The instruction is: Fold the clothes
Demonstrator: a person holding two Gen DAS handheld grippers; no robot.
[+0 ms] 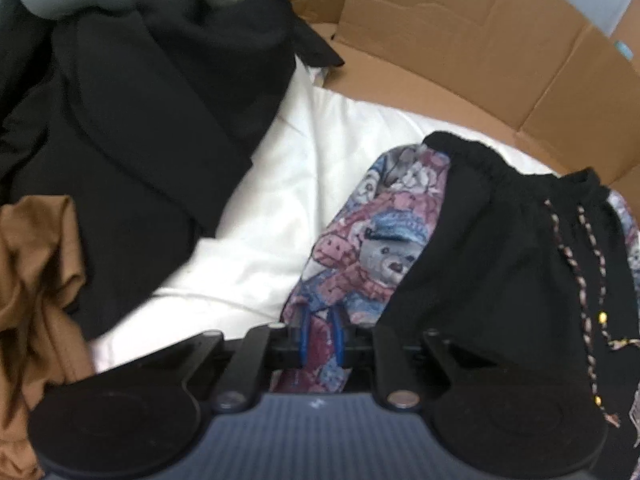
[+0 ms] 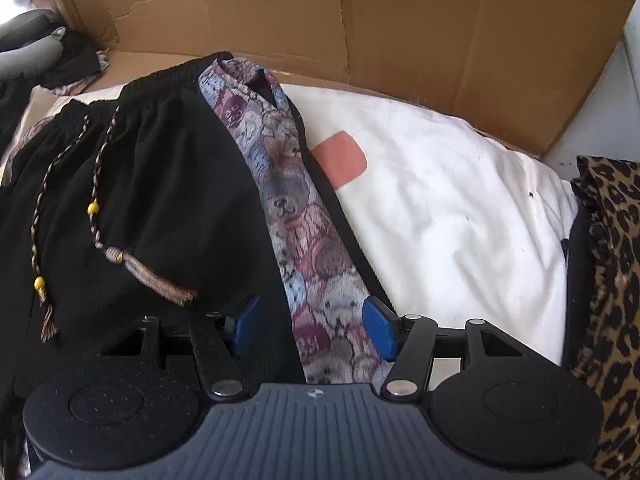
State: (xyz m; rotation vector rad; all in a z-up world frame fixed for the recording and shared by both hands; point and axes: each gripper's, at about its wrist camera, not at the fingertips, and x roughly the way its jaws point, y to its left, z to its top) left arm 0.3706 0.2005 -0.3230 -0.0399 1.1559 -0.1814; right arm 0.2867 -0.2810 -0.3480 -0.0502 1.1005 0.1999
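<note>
The left gripper (image 1: 320,336) pinches the skirt's (image 1: 492,264) woven teddy-bear panel (image 1: 376,248); the right gripper (image 2: 312,328) stands spread over it, above white bedding (image 2: 460,208).

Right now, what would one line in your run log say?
task: fold clothes | left gripper: shut on bear-print trousers | right gripper: open, fingers astride the trousers | surface: white bedding

White bedding (image 2: 460,200) as the work surface, creased brown cardboard wall (image 2: 440,32) behind it (flaps folded), bright daylight at upper left
</note>
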